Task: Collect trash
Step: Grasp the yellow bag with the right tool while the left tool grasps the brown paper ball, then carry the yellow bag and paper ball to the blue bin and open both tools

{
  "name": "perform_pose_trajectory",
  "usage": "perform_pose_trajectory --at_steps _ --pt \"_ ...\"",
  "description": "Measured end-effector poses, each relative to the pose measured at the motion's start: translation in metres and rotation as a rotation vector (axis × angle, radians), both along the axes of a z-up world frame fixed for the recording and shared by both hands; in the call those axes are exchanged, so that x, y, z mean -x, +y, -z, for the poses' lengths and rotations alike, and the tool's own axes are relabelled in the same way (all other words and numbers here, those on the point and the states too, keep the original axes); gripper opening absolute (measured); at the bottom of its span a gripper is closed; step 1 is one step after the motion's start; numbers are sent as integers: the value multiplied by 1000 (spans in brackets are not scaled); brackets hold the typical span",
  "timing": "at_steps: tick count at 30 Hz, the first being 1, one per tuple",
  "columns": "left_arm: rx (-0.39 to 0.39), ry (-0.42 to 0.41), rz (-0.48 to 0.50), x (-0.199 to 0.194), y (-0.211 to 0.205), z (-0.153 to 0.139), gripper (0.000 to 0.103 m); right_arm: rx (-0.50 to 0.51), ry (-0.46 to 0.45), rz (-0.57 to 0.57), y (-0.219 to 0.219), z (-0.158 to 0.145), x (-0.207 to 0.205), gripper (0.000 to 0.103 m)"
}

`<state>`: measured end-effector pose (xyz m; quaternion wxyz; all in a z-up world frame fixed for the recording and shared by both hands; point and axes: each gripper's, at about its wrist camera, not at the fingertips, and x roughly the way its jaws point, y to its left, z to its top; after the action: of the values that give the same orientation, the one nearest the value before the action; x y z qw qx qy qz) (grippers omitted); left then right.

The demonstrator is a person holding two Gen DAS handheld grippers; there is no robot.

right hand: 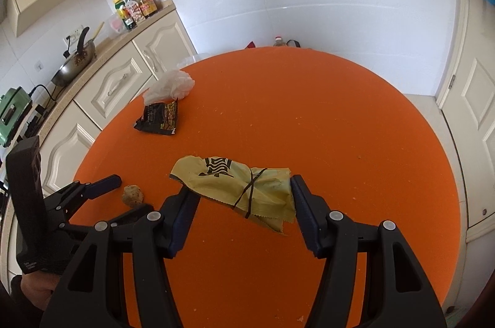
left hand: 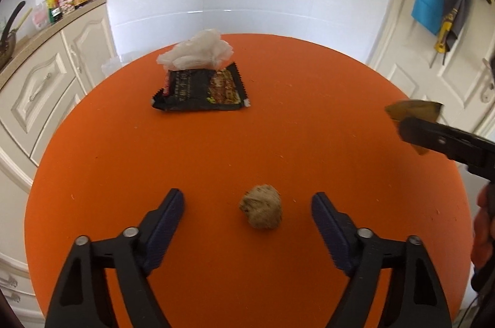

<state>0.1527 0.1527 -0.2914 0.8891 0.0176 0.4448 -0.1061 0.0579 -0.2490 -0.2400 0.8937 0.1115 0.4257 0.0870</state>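
On the round orange table [left hand: 309, 127] a small brown crumpled ball [left hand: 261, 211] lies between the fingers of my left gripper [left hand: 247, 198]. The jaws stand open on either side of it, with clear gaps to both pads. My right gripper [right hand: 243, 188] is shut on a yellow printed wrapper [right hand: 235, 185] with a dark band around it, held above the table. In the left wrist view that wrapper [left hand: 411, 108] shows at the right edge. At the far left of the table lie a black snack packet [left hand: 201, 88] and, right behind it, a crumpled white plastic bag [left hand: 198, 51].
Cream cabinets [left hand: 46, 86] run along the left, with bottles [right hand: 136, 6], a wok [right hand: 74, 62] and a green appliance [right hand: 12, 111] on the counter. A white door [left hand: 439, 55] with hanging bags stands at the right. Small crumbs dot the table.
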Motion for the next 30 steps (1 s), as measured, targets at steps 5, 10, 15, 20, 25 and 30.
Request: perform_pose_trajectory --at_steps 5,10,15,20,25,30 --pt "53 29 -23 -13 9 -1 21 -13 -18 19 -9 -6 12 60" --pt "67 30 -26 8 3 -7 21 -24 -37 56 -26 -11 26 60" --pt "57 -6 -2 29 -6 -33 21 -29 -65 109 -50 -22 45 60" --pt "56 -82 62 46 -39 -72 21 -31 -114 181 -80 -40 71 60" --pt "81 -170 174 57 -90 -115 21 -21 -175 282 -119 -66 111 60" --pt "117 -233 306 69 -151 -144 21 18 -215 402 -163 -87 159 60"
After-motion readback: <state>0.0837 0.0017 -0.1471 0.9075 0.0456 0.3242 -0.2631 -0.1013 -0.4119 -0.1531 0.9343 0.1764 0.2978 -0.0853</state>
